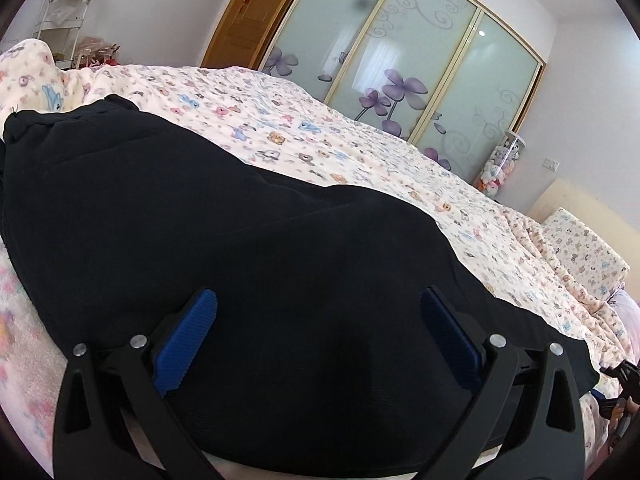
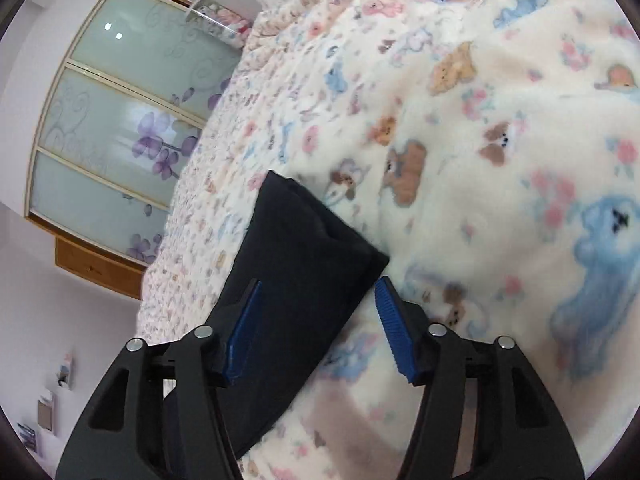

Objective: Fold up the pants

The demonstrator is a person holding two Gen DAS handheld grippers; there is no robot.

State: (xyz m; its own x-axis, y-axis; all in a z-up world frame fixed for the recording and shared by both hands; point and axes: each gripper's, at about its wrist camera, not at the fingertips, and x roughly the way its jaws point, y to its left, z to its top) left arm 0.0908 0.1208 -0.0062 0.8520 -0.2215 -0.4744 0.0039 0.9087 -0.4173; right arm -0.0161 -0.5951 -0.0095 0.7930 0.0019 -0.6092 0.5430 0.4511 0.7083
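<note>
Both grippers' fingers [image 1: 202, 322] wide apart above black pants [image 1: 200, 216], blanket [image 1: 360, 140] around.

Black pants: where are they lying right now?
The black pants lie on the bear-print blanket, filling the left wrist view under the open left gripper.

Left gripper [image 1: 318, 304] and right gripper [image 2: 318, 292], black angular plastic arms, silver round rivets at pivots, ribbed blue finger pads [image 1: 188, 340]
</note>
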